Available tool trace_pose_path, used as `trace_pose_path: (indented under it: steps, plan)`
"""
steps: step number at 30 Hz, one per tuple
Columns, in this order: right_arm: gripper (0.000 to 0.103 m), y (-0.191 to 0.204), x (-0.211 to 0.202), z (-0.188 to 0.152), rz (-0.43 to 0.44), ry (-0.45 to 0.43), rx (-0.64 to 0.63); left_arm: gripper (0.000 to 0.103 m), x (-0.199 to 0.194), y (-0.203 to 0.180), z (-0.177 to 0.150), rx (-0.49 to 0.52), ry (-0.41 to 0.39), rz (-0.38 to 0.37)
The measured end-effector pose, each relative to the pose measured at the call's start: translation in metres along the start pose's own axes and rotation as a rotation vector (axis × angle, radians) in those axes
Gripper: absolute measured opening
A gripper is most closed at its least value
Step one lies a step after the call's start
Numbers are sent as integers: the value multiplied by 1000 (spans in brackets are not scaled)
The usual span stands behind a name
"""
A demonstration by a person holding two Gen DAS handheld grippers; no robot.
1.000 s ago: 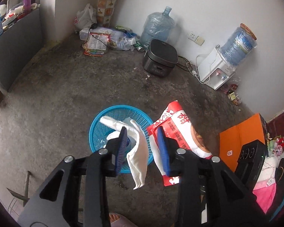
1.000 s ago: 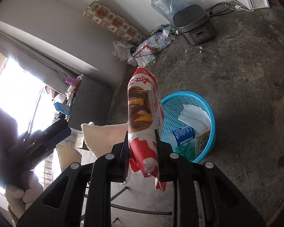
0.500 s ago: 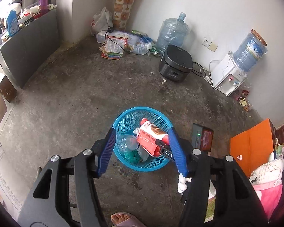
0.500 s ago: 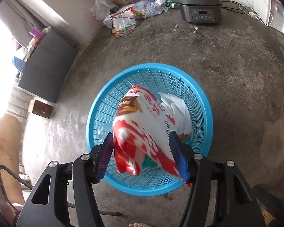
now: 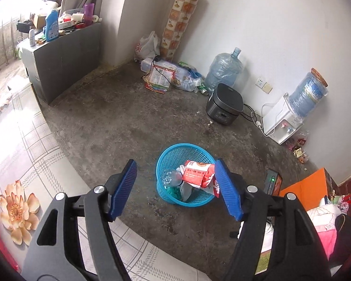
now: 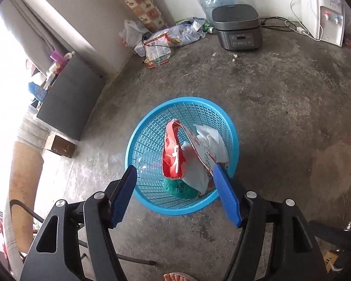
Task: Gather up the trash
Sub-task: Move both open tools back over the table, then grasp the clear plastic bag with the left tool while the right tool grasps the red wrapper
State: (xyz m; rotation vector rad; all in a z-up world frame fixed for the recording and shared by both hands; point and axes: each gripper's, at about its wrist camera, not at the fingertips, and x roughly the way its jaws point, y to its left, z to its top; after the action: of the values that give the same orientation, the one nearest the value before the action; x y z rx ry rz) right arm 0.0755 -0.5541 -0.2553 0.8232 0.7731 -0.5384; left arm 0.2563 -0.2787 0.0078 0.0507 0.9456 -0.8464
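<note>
From the left wrist, the left gripper, which a second ago pinched a white cloth, now hangs empty with jaws opening, back from the round blue plastic mesh basket. From the right wrist, the right gripper has let go its red-and-white snack bag, jaws opening on nothing; the bag lies inside the basket, so both pieces of trash look collected.

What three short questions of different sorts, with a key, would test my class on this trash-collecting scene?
1. True or false: the red snack bag lies inside the blue basket.
2. Which appliance stands nearest the rice cooker: A) water dispenser, B) television, C) fan?
3. Fill in: nothing sits between the pads of the left gripper or the ____ gripper.

Key: 1 true; 2 A; 3 right.
</note>
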Motion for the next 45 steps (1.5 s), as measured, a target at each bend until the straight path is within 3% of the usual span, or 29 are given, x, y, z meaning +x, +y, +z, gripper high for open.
trace_pose_path:
  steps: [5,10,15,18,21,24,27,31,35,38,41,45]
  plan:
    - [66,13,-39,10,22,-79,-6,69,-66,21,-17,-22,-97,48]
    - [66,67,-93,3,73,-183,-170,74,-141,59,-47,-92,-217,135]
    - [93,134,-151,-22,136,-330,-368,77,-214,106,-86,-191,-323,276]
    - [95,173,-174,-37,207,-363,-448,77,-252,136,-111,-274,-370,342]
    - [95,214,-186,-52,335,-302,-516,78,-281,162,-136,-354,-410,377]
    - [95,257,-187,-72,465,-188,-593,78,-294,183,-158,-424,-423,375]
    - [95,296,-178,-95,588,-46,-621,78,-292,200,-178,-498,-402,342]
    - [92,339,-160,-125,670,128,-648,77,-280,213,-197,-540,-374,314]
    - [83,375,-143,-152,671,241,-691,77,-268,230,-208,-610,-361,255]
    - [75,397,-124,-161,664,326,-674,70,-258,252,-216,-702,-341,214]
    - [70,418,-103,-165,655,382,-648,65,-253,270,-223,-771,-316,254]
    - [65,447,-81,-177,628,418,-651,64,-256,284,-224,-773,-325,298]
